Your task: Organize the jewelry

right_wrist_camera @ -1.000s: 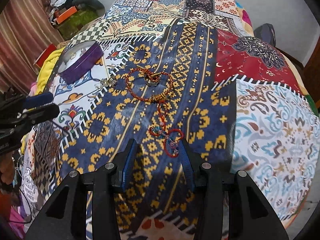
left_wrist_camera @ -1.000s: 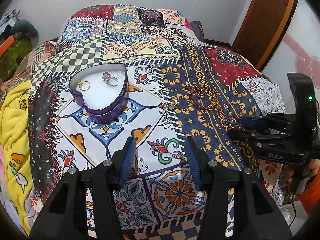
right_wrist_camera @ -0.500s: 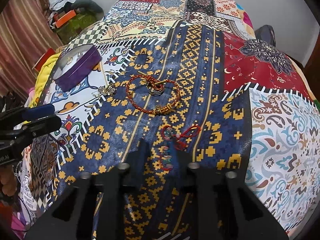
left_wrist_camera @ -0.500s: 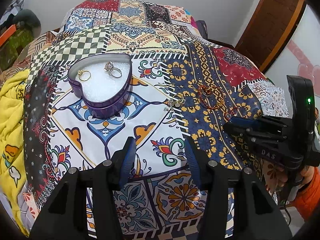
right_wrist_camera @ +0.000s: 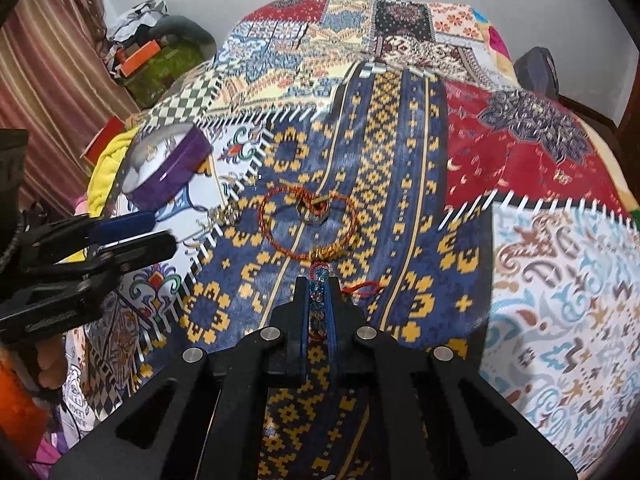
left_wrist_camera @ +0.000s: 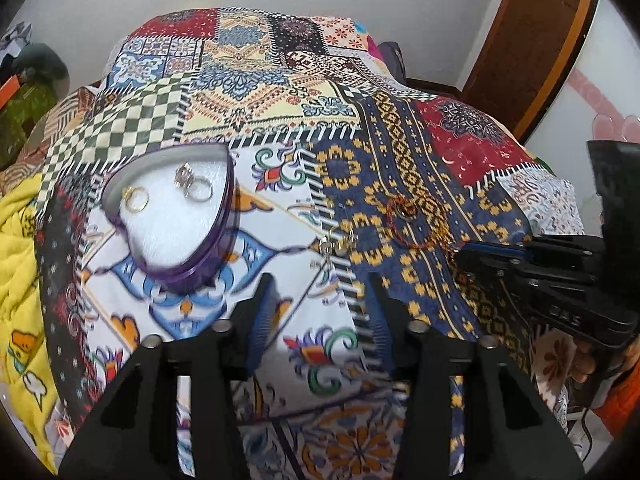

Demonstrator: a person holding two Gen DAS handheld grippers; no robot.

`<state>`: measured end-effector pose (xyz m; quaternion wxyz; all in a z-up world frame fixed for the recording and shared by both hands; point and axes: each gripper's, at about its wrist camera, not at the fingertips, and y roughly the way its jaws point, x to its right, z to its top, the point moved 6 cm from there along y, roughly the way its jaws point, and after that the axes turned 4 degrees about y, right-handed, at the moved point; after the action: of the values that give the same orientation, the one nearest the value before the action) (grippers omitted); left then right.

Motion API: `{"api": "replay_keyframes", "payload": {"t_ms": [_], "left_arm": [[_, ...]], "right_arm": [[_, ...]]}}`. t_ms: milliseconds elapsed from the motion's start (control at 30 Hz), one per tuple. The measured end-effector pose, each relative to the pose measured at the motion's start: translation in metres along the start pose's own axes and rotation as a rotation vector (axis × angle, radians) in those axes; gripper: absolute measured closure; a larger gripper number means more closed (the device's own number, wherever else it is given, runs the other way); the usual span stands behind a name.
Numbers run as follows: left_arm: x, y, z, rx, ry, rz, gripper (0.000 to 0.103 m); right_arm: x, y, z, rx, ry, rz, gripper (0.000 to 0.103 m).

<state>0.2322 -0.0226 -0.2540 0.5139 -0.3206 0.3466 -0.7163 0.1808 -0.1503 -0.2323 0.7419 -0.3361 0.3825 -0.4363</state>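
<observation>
Pinching beaded bracelet [right_wrist_camera: 318,308], right gripper [right_wrist_camera: 319,280] (jaws closed).

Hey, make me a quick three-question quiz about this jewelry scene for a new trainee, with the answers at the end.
1. True or false: the right tongs are shut on the beaded bracelet.
2. How many rings lie in the heart-shaped box?
3. Which lies on the blue and yellow patch? A) red cord bracelet B) watch C) comb

Key: 1 true; 2 two, a gold ring and a silver ring; 3 A.
</observation>
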Motion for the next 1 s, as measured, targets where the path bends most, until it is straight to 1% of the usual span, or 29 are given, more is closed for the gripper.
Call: {"api": "replay_keyframes", "payload": {"t_ms": [33,100,133,267,367,533,633,667,800,1000], "left_arm": [[-0.001,0.005,0.003,-0.005,0.008,0.004,0.070],[-0.002,0.011,0.006,-0.015,0.014,0.011,0.079],[-0.004,0.015,0.009,-0.020,0.014,0.008,0.080],[-0.008,0.026,0.015,-0.033,0.006,0.005,0.081],[-0.004,0.036,0.015,-0.048,0.028,-0.017,0.080],[0.003,0.045,0.017,-0.036,0.072,0.019,0.081],[0.006,0.048,0.020,-0.031,0.077,0.016,0.082],[0.006,0.048,0.020,-0.031,0.080,0.017,0.094],[0.005,0.043,0.020,-0.030,0.055,-0.011,0.094],[0.000,0.016,0.014,0.009,0.026,-0.009,0.094]], "right_arm": [[0.000,-0.001,0.001,0.007,-0.002,0.000,0.096],[0.001,-0.005,0.004,0.022,0.001,0.003,0.096],[0.002,-0.007,0.005,0.027,0.001,0.004,0.096],[0.006,-0.016,0.012,0.053,0.004,0.001,0.096],[0.008,-0.022,0.016,0.068,0.003,-0.006,0.096],[0.008,-0.024,0.018,0.073,-0.009,-0.011,0.096],[0.007,-0.021,0.016,0.066,-0.012,-0.013,0.096],[0.007,-0.022,0.015,0.065,-0.011,-0.009,0.096],[0.004,-0.027,0.018,0.078,-0.009,0.003,0.096],[-0.005,-0.044,0.028,0.122,-0.032,0.007,0.096]]}}
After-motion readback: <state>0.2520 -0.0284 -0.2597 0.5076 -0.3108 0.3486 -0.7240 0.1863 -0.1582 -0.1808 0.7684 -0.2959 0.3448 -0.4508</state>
